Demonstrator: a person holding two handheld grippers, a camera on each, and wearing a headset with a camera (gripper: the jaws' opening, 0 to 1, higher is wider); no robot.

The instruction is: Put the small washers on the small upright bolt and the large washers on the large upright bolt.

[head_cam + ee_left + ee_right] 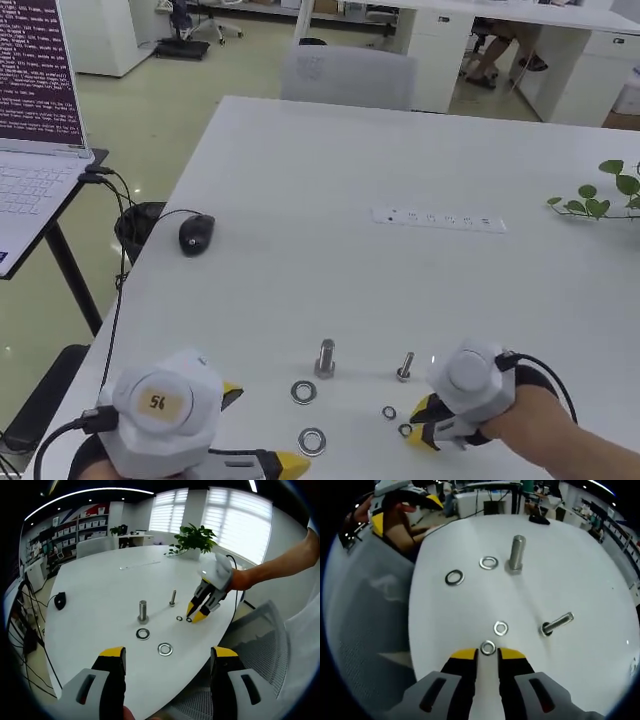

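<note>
On white bench (400, 160) near front edge, shiny steel large bolt (326, 357) & small bolt (405, 366) upright, 2 large washers (304, 391) flat by large bolt, 2 small washers (389, 412) at R hand-held gripper (488, 655), jaws narrow round one, grip unclear, L hand-held gripper (168, 652) wide, empty

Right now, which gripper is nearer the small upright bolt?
Right. The right gripper is beside the small bolt, tips at a small washer; the left gripper is farther, past the large washers.

A black computer mouse (196, 234) lies on the white tabletop (300, 170), well beyond the fingers (288, 463) of the left gripper (262, 428). A white power strip (438, 219) lies far ahead of the right gripper (414, 425), with a green leafy plant (605, 190) further right.
</note>
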